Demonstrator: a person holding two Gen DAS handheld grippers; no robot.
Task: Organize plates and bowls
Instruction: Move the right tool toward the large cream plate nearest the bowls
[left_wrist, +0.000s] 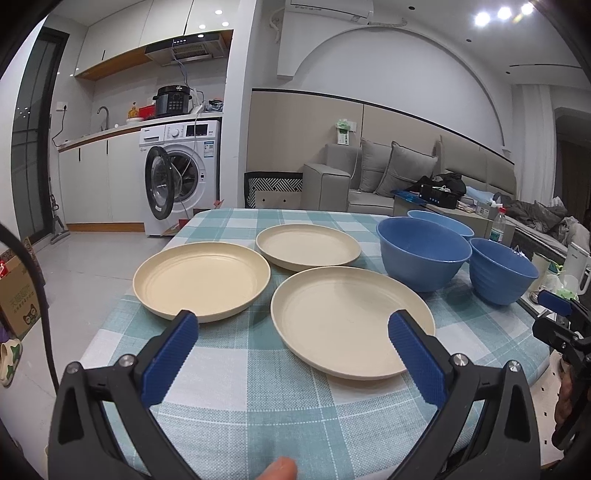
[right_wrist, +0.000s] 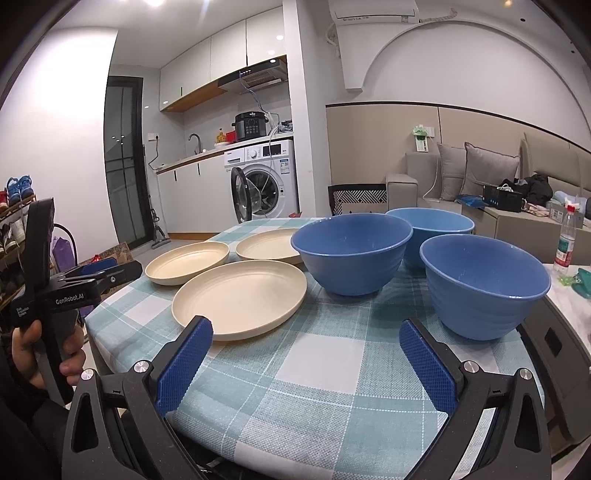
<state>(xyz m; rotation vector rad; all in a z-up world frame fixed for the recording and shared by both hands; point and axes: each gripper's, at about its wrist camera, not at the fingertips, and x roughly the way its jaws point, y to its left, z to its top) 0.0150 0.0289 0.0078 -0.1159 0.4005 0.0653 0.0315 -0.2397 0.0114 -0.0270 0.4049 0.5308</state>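
Three cream plates lie on the checked tablecloth: a near plate (left_wrist: 351, 317) (right_wrist: 240, 295), a left plate (left_wrist: 201, 278) (right_wrist: 186, 262) and a far plate (left_wrist: 308, 245) (right_wrist: 267, 247). Three blue bowls stand to their right: a middle bowl (left_wrist: 423, 251) (right_wrist: 351, 251), a far bowl (left_wrist: 441, 221) (right_wrist: 430, 229) and a near right bowl (left_wrist: 502, 269) (right_wrist: 484, 284). My left gripper (left_wrist: 291, 325) is open and empty, just before the near plate. My right gripper (right_wrist: 306, 332) is open and empty, over the cloth between the near plate and the near right bowl.
The table (left_wrist: 258, 398) has its left edge over a tiled floor. A washing machine (left_wrist: 181, 177) with its door open stands behind. A sofa (left_wrist: 388, 177) and a cluttered side table with a water bottle (right_wrist: 565, 240) are to the right.
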